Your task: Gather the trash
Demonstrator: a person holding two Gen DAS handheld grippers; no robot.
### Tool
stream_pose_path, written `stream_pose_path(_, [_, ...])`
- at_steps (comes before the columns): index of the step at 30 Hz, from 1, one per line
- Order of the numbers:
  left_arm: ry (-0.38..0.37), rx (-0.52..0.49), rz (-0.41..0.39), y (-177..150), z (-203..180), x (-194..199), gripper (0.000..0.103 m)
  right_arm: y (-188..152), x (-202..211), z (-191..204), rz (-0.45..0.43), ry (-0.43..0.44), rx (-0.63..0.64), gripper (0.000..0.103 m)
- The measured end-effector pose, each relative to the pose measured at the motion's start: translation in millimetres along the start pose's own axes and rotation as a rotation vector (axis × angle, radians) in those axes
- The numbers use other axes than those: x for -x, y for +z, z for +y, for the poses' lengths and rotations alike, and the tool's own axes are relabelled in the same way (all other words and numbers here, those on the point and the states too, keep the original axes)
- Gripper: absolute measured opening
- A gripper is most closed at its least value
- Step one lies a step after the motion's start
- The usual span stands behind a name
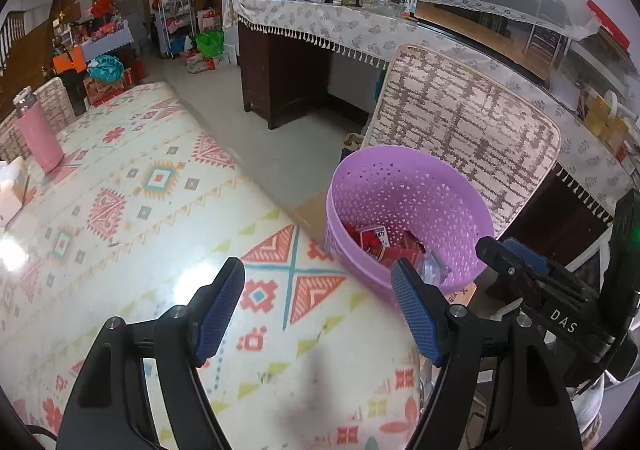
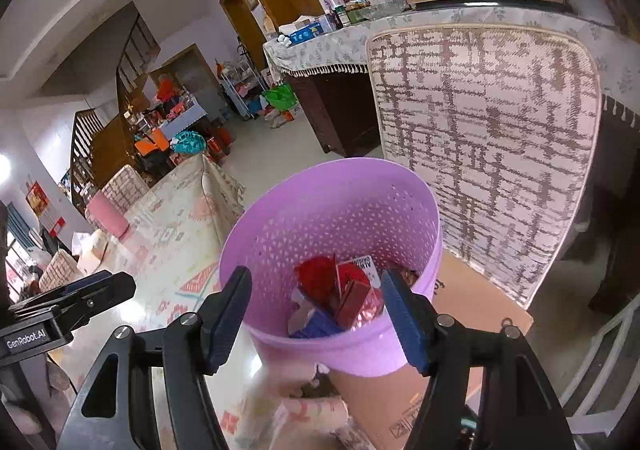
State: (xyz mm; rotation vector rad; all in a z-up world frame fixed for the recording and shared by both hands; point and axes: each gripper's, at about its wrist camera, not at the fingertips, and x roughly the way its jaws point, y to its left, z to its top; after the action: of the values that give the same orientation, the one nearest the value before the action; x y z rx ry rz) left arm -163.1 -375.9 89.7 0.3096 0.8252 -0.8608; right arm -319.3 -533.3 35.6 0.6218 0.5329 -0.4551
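Just off the near corner of the table (image 1: 168,209), the purple basket (image 2: 340,209) stands on a cardboard box (image 2: 472,306) in front of a chair back (image 2: 480,137). Inside it lies the trash (image 2: 344,290): red wrappers, a small printed carton and something blue, piled at the bottom. The right gripper (image 2: 316,314) hangs directly above the basket's mouth, fingers spread wide with nothing between them. The left gripper (image 1: 320,310) hovers over the table's near edge beside the basket, likewise released and empty.

Judging by this, collection looks close to finished: the patterned tablecloth shows no loose litter in either view, only a pink bottle (image 1: 38,129) and a tissue box (image 1: 12,185) at the far left edge, which look like keepers rather than trash.

For moving, the table surface offers broad open room. The basket side is tighter: chair back close behind it, table edge touching or just beside its wall, and the two grippers near each other.
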Motion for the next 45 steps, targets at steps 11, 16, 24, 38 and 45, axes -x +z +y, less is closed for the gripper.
stream_pose_path(11, [0.034, 0.026, -0.064, -35.1, 9.4, 38.0, 0.077, -25.9, 32.7, 29.1, -0.021, -0.030, 0.084, 0.075])
stream_pose_path(16, [0.046, 0.020, -0.100, -47.6, 9.5, 53.7, 0.077, -36.0, 48.6, 43.8, -0.047, -0.049, 0.126, 0.077])
stream_pose_path(24, [0.066, 0.007, -0.190, -64.8, 8.3, 83.5, 0.082, -46.9, 68.9, 53.3, -0.075, -0.070, 0.148, 0.079])
stream_pose_path(38, [0.224, 0.048, -0.457, -90.9, 11.3, 140.1, 0.099, -61.5, 92.8, 67.9, -0.114, -0.090, 0.178, 0.081])
stream_pose_path(45, [0.261, 0.053, -0.536, -109.5, 10.0, 151.7, 0.100, -70.5, 102.6, 76.0, -0.140, -0.109, 0.218, 0.083])
